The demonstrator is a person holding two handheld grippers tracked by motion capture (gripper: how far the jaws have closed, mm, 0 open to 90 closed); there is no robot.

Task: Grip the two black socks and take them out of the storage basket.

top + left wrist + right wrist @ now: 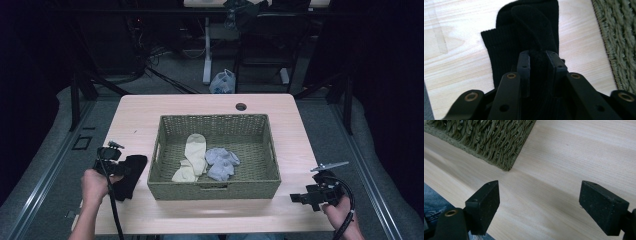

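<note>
At the left edge of the table (150, 107), just beside the basket's left wall, lies a black sock (131, 175). Its long axis runs from the near edge away toward the far side, leaning slightly right toward the basket, with one end near the person's left hand (94, 184). In the left gripper view the sock (524, 37) stretches straight ahead from the jaws, a raised fold of fabric running along its length. The left gripper (538, 56) is clenched on that fold, with cloth packed between the two jaws.

In the middle sits the woven green basket (215, 191), holding a cream sock (192, 155) and a grey sock (221, 162).

At the right, the right gripper (539, 202) hovers over bare wood near the basket's corner, jaws spread wide and holding nothing.
</note>
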